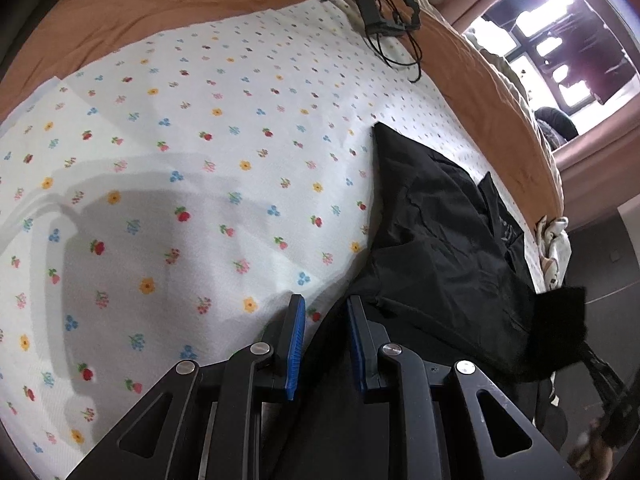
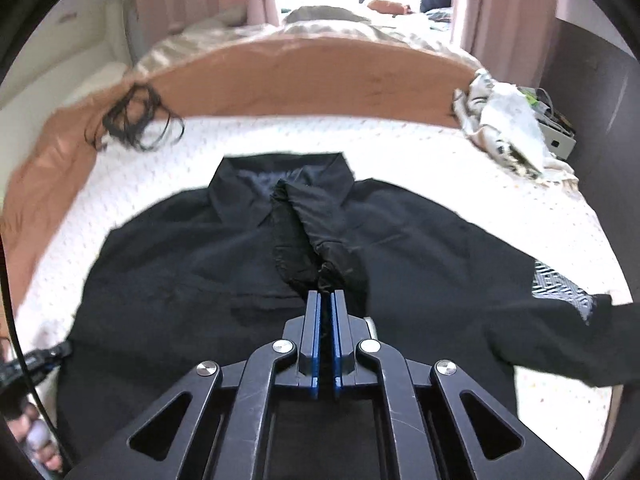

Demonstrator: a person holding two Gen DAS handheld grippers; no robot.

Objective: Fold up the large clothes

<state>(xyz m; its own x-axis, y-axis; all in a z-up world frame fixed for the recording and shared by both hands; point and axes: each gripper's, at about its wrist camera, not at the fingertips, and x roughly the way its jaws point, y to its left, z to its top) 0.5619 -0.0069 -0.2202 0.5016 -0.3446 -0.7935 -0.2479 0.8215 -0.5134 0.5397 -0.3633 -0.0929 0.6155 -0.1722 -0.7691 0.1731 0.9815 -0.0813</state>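
Two claws on it: right claw [image 2: 326, 294] pinching the soft, limp black shirt [image 2: 200, 248] ahead, left claw [image 1: 322, 308] narrow around its hem.

Floral sheet [image 1: 180, 128], orange blanket [image 2: 304, 76] — black cables [image 1: 394, 12], crumpled patterned cloth [image 2: 508, 128]

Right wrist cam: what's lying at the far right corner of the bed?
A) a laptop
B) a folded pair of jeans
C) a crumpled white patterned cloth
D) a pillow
C: a crumpled white patterned cloth sits bunched at the far right corner of the flowered sheet, beyond the black shirt.
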